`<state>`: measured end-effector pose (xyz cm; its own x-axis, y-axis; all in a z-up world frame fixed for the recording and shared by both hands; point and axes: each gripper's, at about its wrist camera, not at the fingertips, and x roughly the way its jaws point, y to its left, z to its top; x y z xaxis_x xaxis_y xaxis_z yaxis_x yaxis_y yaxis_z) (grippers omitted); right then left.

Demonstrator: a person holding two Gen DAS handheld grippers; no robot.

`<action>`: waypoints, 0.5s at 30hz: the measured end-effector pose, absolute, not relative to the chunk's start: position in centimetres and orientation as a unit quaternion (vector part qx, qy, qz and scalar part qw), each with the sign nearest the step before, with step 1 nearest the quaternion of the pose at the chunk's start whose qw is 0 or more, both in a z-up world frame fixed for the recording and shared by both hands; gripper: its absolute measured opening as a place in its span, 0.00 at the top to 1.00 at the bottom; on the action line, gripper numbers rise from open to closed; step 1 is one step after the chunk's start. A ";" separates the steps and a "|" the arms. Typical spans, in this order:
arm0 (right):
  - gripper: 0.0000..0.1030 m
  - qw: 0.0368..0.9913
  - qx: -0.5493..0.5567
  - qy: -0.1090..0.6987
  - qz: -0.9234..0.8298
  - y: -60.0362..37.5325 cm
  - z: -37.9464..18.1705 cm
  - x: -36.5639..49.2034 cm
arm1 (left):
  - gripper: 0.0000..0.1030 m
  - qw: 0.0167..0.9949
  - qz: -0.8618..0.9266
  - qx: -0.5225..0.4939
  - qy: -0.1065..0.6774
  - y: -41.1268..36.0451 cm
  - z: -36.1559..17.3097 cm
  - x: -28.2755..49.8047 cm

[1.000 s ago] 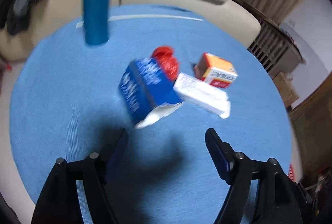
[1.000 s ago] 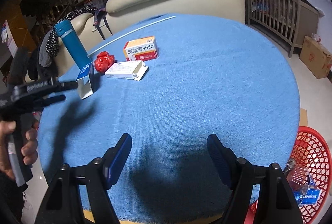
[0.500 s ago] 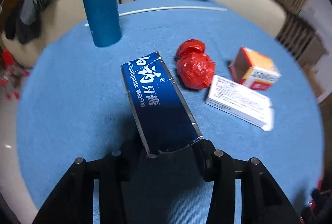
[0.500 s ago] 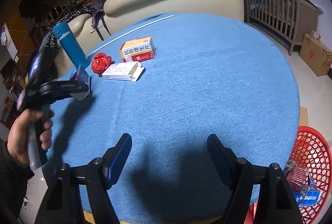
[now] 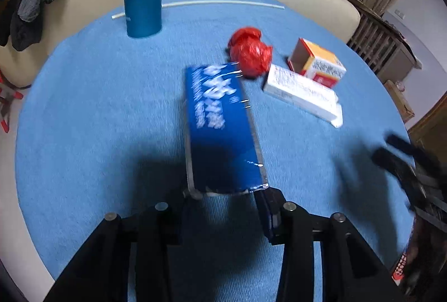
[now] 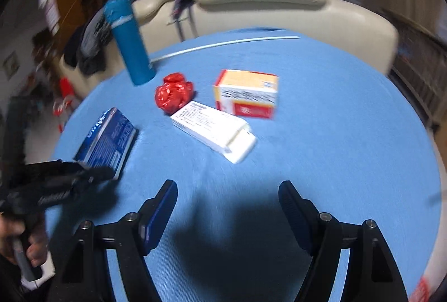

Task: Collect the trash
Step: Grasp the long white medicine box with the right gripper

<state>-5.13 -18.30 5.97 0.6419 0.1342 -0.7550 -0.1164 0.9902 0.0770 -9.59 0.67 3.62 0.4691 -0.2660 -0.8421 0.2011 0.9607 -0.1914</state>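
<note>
While lit dimly, blue tablecloth (image 6: 321,134), cream sofa (image 6: 279,3)

On the table (image 6: 335,148), the bottle (image 6: 130,43) stands near the far-left edge. The crumpled wrapper (image 6: 173,93), flat box (image 6: 212,128) and taller box (image 6: 247,92) cluster centrally; the toothpaste box (image 6: 107,138) sits toward the left edge.

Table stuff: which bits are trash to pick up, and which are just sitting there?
Trash:
blue box, held in the left tool
red wrapper
white box
orange box

Just there:
blue bottle
white stick
sofa
</note>
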 end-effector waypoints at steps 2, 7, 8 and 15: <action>0.24 0.901 -0.011 0.426 0.080 -17.8 5.7 -2.7 | 0.60 0.856 -0.139 -0.035 0.497 0.8 3.5 -9.9; 0.24 0.890 -0.065 0.441 0.101 -16.8 5.2 1.2 | 0.60 0.852 -0.144 -0.034 0.502 0.9 3.5 -9.6; 0.24 0.886 -0.083 0.444 0.103 -16.5 5.1 1.9 | 0.60 0.851 -0.146 -0.036 0.503 1.0 3.3 -9.5; 0.24 0.858 -0.145 0.474 0.136 -14.7 3.4 5.4 | 0.32 0.846 -0.136 -0.054 0.514 1.7 3.5 -8.2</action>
